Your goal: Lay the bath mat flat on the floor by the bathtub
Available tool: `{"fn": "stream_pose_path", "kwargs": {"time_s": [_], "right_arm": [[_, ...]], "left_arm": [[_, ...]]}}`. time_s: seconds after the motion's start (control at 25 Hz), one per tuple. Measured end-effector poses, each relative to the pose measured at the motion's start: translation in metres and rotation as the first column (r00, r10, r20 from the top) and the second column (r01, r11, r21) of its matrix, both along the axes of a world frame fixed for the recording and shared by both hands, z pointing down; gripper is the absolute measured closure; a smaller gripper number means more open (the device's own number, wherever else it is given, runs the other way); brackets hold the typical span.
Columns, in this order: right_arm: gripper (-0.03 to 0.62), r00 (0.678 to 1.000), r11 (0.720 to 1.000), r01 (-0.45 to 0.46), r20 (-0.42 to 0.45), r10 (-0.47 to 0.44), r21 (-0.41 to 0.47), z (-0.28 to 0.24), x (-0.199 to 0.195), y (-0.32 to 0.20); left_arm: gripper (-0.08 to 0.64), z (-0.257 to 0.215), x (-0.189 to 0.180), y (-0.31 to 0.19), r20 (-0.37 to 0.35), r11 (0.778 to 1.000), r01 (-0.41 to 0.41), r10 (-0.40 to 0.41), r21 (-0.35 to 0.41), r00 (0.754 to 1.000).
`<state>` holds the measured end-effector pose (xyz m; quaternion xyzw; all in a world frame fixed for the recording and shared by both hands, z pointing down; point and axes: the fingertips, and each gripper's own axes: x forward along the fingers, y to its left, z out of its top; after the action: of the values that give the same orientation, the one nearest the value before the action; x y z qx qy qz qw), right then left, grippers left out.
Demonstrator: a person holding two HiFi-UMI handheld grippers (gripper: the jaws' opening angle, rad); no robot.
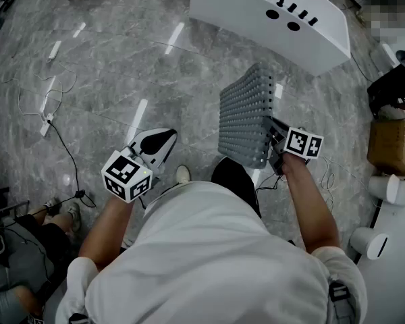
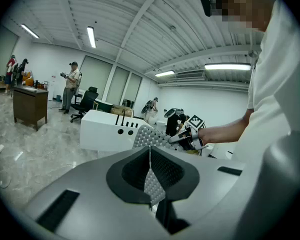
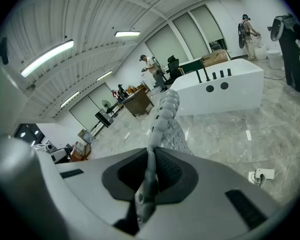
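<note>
1. Grey marble floor (image 1: 121, 59); a white bathtub (image 1: 256, 12) stands ahead of me.
2. My right tool (image 1: 275, 139) grips the studded grey bath mat (image 1: 246, 117), held above the floor.
3. My left tool (image 1: 163, 139) is clenched and empty.

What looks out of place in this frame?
The bath mat isn't on the floor: it's held in the air, curled, clamped by one edge in the right hand-held gripper. The left hand-held gripper is shut, apart from it. Loose cables trail over the floor.

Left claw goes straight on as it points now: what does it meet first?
Probably the mat, held up by the right claw; the bathtub stands beyond it. Depth is unclear.
</note>
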<state>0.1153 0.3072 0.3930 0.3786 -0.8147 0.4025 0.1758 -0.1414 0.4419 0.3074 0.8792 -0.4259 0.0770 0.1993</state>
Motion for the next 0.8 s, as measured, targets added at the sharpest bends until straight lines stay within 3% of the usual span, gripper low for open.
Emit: {"fn": "stream_pose_path", "kwargs": {"time_s": [0.36, 0.6, 0.8], "right_arm": [[0.552, 0.997, 0.997, 0.053, 0.061, -0.049, -0.051, 0.015, -0.072, -0.027], [0.551, 0.993, 0.991, 0.114, 0.047, -0.111, -0.065, 0.032, -0.114, -0.088], [0.551, 0.991, 0.988, 0.132, 0.035, -0.129, -0.085, 0.049, -0.128, -0.151]], "left_arm": [[0.537, 0.004, -0.016, -0.036, -0.051, 1.0, -0.02, 0.019, -0.015, 0.998], [0.537, 0.008, -0.043, -0.105, -0.036, 0.997, -0.006, 0.004, -0.071, 0.999], [0.537, -0.007, -0.05, -0.179, 0.004, 0.999, 0.0, 0.001, -0.047, 1.0]]}}
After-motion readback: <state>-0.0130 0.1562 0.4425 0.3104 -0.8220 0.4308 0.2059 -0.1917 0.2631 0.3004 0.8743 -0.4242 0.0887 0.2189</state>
